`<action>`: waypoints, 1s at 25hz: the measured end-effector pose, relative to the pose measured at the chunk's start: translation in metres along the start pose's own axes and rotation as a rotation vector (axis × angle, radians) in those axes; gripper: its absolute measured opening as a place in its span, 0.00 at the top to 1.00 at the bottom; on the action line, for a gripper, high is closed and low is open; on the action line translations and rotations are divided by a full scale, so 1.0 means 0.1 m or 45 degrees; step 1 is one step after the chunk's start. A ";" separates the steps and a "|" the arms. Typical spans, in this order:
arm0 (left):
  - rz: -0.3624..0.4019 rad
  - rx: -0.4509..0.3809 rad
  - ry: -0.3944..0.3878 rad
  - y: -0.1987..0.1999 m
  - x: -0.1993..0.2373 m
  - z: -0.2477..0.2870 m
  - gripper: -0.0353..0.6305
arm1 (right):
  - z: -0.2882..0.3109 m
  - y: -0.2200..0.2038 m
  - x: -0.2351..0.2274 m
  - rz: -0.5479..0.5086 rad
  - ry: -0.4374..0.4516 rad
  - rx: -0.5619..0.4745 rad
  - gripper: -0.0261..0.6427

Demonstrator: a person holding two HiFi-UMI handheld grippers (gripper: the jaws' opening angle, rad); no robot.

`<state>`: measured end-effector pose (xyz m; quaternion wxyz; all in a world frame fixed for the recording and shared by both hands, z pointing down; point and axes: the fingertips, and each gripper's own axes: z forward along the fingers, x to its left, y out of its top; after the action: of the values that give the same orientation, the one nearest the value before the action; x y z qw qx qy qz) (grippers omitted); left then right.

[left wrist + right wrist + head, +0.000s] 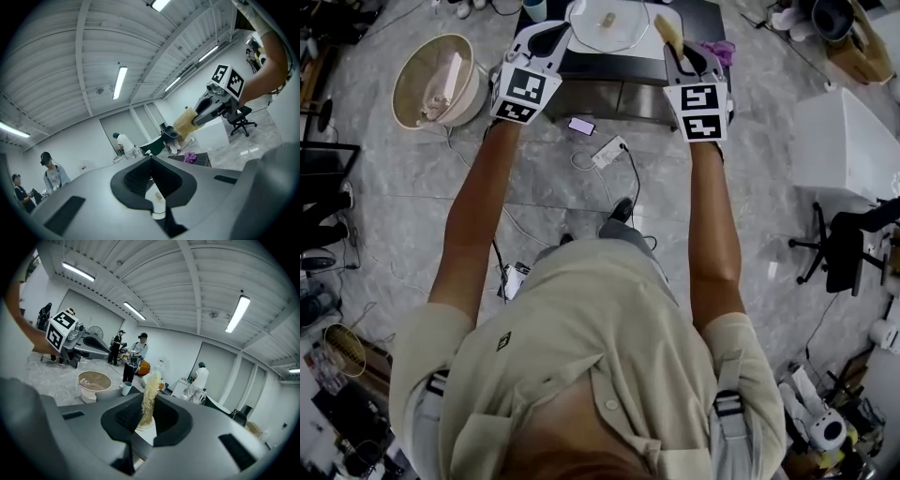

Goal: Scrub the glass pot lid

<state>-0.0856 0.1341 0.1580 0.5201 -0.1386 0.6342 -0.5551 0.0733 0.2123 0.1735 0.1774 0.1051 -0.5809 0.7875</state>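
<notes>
The glass pot lid [623,28] lies flat on a white board on the dark table [600,70], its small knob up. My right gripper [675,47] is shut on a tan loofah scrubber [666,30], held just right of the lid. In the right gripper view the scrubber [149,397] stands up between the jaws of the gripper [147,408], with the lid [146,426] below. My left gripper [558,30] sits at the lid's left edge. Its jaws meet in the left gripper view [151,171], with the lid [157,199] showing beneath them.
A purple cloth [719,49] lies on the table's right end and a cup [534,9] at its left. On the floor are a beige basin [431,80], a phone [581,125], a power strip [609,150], a white cabinet [844,141] and an office chair [839,248]. Several people stand around the room.
</notes>
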 end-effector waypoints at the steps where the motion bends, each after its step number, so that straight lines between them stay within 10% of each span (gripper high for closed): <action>1: -0.002 0.004 0.006 0.00 0.00 0.09 0.93 | 0.06 -0.03 -0.06 -0.003 0.011 0.001 0.88; 25: -0.023 0.066 0.002 -0.27 0.22 1.22 0.93 | 1.12 -0.41 -0.64 0.048 0.122 0.039 0.88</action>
<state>-0.0067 0.0401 0.1888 0.5180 -0.1303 0.6187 -0.5762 0.1439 0.1058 0.2196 0.1886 0.0592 -0.5614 0.8036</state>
